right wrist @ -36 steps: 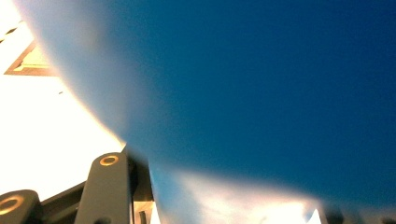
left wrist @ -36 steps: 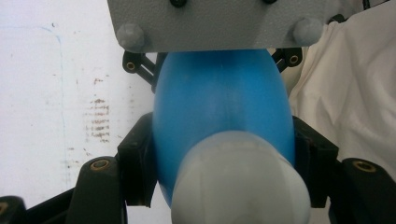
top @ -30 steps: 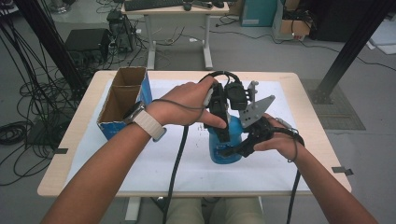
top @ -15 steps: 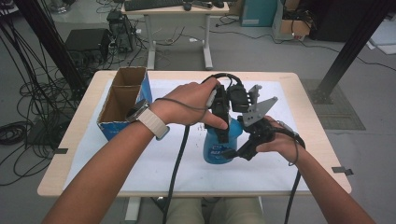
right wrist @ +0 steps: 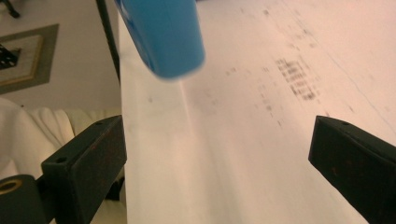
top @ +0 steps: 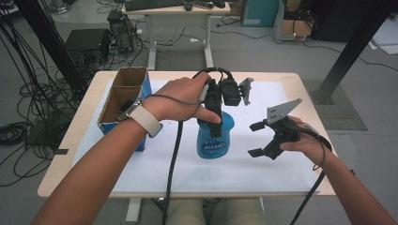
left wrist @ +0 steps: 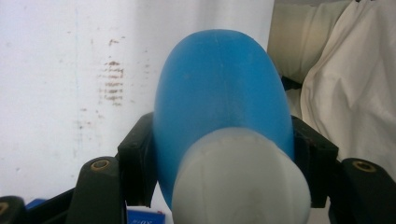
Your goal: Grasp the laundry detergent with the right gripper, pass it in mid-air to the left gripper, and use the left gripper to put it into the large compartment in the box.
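Note:
A blue bottle (top: 214,141) with a white label is upright over the white sheet (top: 187,178); I cannot tell whether its base touches the sheet. My left gripper (top: 215,125) comes down from above and is shut on the bottle's upper part. In the left gripper view the blue body (left wrist: 219,88) and its whitish cap (left wrist: 240,184) sit between the two black jaws. My right gripper (top: 256,139) is to the right of the bottle, apart from it. Its jaws have just been opening and hold nothing. In the right gripper view the bottle (right wrist: 161,32) is far off at upper left.
An open cardboard box with blue sides (top: 123,96) stands at the table's left. The wooden table edge (top: 70,187) runs around the sheet. A cable (top: 172,159) hangs from the left gripper across the sheet. The person's lap (right wrist: 28,126) is just below the near edge.
My right gripper has let go of the bottle, opened wide and drawn away to the right. The left gripper keeps its hold, and the bottle has shifted slightly left.

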`<action>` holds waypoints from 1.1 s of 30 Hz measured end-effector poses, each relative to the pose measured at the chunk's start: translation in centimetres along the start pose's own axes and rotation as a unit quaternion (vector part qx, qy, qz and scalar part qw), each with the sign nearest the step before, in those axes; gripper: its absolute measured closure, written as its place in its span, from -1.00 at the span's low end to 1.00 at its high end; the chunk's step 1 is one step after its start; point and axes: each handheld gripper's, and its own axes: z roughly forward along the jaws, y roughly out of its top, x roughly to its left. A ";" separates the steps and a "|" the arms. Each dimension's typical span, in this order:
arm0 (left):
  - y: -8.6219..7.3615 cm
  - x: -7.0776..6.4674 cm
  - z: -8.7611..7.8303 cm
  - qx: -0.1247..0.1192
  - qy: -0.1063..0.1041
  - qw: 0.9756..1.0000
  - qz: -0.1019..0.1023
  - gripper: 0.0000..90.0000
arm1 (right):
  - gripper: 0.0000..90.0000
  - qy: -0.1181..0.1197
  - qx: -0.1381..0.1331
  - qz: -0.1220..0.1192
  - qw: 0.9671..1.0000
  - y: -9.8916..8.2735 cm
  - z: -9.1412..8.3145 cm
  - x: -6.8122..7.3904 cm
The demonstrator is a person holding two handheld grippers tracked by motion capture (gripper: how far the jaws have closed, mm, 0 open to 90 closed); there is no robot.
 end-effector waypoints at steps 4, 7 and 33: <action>-0.3 0.6 -1.1 0.006 0.016 1.000 0.003 -0.17 | -0.86 -0.011 0.041 -0.020 0.999 -0.7 -1.2 -0.8; -0.4 0.7 -1.7 0.009 0.029 1.000 -0.007 -0.17 | -0.94 0.006 0.077 -0.025 0.997 -1.0 -2.2 -1.1; -1.9 3.9 -9.3 0.000 0.082 0.976 -0.203 -0.17 | -0.93 -0.062 0.124 -0.014 0.990 -1.5 -5.9 -2.3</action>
